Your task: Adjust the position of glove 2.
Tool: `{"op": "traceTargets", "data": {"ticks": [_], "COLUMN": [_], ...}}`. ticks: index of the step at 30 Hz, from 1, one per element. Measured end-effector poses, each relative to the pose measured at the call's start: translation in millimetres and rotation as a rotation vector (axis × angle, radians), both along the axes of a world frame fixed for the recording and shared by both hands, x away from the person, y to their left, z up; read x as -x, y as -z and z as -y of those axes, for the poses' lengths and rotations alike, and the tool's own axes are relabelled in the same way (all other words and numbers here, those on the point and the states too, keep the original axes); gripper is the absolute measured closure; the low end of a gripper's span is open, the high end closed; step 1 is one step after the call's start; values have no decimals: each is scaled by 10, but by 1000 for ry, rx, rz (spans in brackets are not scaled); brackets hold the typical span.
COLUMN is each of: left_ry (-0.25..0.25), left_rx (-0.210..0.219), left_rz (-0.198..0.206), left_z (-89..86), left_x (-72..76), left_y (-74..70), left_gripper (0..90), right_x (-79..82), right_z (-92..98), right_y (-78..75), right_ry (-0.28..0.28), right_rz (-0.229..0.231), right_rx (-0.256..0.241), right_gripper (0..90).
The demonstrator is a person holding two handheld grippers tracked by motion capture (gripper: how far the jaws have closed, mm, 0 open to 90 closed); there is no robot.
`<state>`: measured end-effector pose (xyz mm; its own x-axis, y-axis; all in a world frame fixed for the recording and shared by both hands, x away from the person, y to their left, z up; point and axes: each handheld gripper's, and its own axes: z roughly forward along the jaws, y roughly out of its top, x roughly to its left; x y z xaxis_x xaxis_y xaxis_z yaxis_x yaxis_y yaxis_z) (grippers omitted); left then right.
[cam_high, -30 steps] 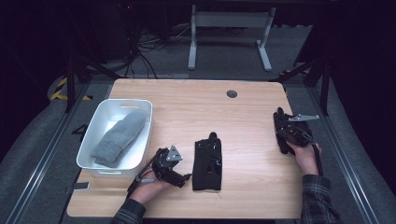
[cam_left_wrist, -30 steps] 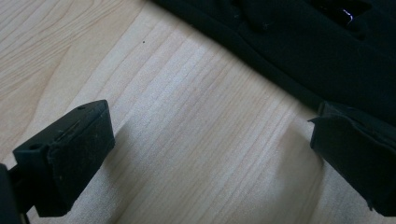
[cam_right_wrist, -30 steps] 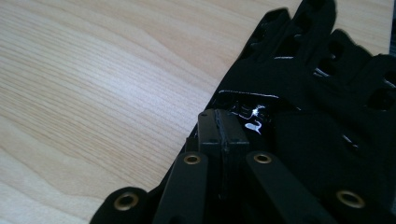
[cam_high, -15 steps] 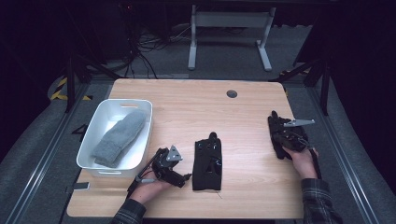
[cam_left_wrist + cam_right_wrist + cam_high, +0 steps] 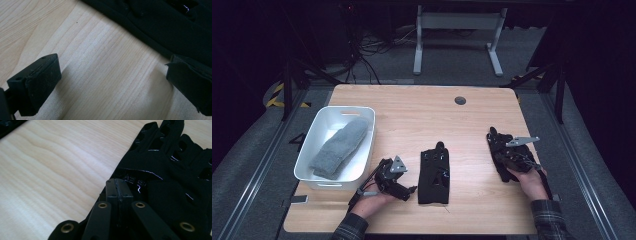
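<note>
A: Where does the right gripper (image 5: 501, 150) sit?

B: At about 3 o'clock on the bench (image 5: 412, 115), over a black glove (image 5: 175, 170). In the right gripper view its jaws are pressed together, lying on the glove's cuff edge; whether any cloth is pinched between them cannot be told.

A: And the left gripper (image 5: 404, 189)?

B: At about 7 o'clock, jaws spread wide over bare wood, just beside a second black glove (image 5: 435, 172) lying flat near 6 o'clock.

A: Anything else?

B: A white bin (image 5: 314, 145) at 9 o'clock holds a grey sock (image 5: 339, 147).
</note>
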<state>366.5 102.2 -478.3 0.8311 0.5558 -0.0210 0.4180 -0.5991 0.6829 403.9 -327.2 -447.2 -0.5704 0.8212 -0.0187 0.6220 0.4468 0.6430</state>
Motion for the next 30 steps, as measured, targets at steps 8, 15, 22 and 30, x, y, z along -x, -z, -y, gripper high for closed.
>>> {"op": "traceTargets", "data": {"ticks": [8,15,22,30], "left_ry": [0,0,0,0], "left_rx": [0,0,0,0], "left_rz": [0,0,0,0], "left_z": [0,0,0,0], "left_x": [0,0,0,0], "left_y": [0,0,0,0], "left_gripper": [0,0,0,0], "right_x": [165,309,413,481], "right_z": [-146,-316,-530,-743], "right_y": [8,10,7,9], "right_ry": [-61,-122,-193,-270], "right_rz": [-10,-16,-24,-22], "right_rx": [-9,-2,10,22], "right_gripper": [900,900,900,900]}}
